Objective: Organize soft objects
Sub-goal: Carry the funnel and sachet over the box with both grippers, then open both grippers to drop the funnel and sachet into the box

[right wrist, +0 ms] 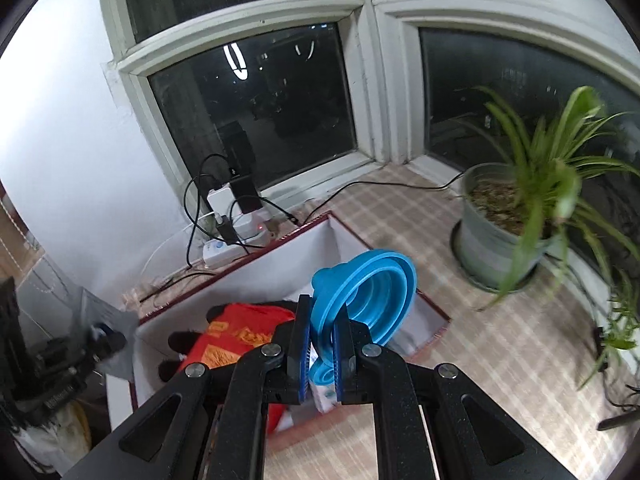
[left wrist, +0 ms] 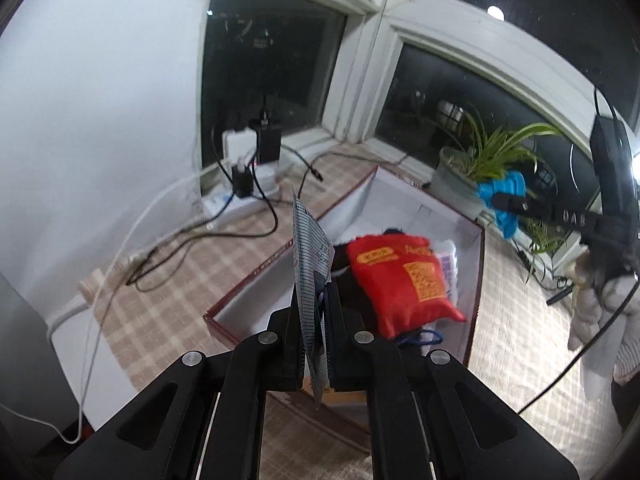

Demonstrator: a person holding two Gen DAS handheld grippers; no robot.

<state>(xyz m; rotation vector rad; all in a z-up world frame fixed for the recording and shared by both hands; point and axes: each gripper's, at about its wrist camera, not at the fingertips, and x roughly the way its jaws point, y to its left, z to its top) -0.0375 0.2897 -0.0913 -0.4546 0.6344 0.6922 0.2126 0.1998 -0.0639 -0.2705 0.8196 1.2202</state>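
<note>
Above checked cloth (right wrist: 460, 280), right gripper (right wrist: 322, 354) fingers clamp blue funnel (right wrist: 360, 292).

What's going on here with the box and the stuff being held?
A person is sorting soft items into an open box on a checked tablecloth. The left tongs are shut on a thin striped packet, held upright at the box's near edge. The right tongs are shut on a blue collapsible silicone funnel above the box. A red embroidered pouch already lies inside.
</note>
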